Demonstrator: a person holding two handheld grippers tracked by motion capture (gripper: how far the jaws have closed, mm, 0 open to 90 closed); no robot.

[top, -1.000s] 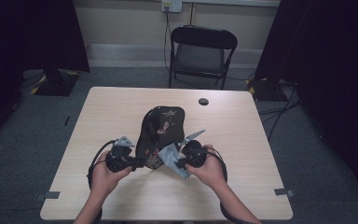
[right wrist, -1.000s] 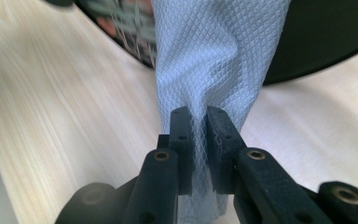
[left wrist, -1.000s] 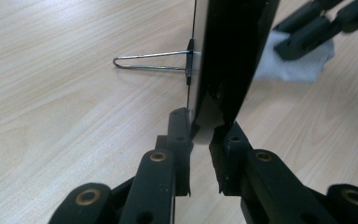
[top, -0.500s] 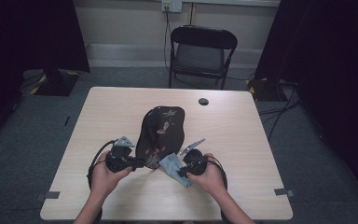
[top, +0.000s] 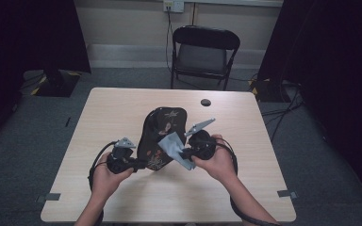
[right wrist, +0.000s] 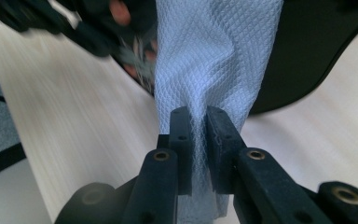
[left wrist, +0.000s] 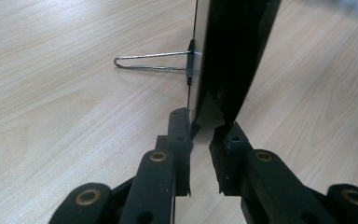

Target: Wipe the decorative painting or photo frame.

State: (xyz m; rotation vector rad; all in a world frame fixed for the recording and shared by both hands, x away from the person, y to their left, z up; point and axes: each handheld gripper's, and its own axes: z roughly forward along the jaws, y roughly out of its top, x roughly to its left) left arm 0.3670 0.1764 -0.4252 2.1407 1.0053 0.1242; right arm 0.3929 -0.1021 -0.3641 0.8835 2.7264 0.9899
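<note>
my left tool point(top: 139, 163) is clamped on the near edge of the dark patterned board point(top: 162, 134), holding it tilted up off the table point(top: 245, 188) near its middle; a wire clip point(left wrist: 151, 62) sticks out from the board's side. my right tool point(top: 183, 154) is pinched shut on the pale blue cloth point(top: 172, 146), which lies against the board's face.

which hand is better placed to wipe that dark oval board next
The right. The right gripper is shut on the light blue waffle-weave cloth, right against the dark oval board. The left gripper is clamped on the board's edge, propping it up.
</note>
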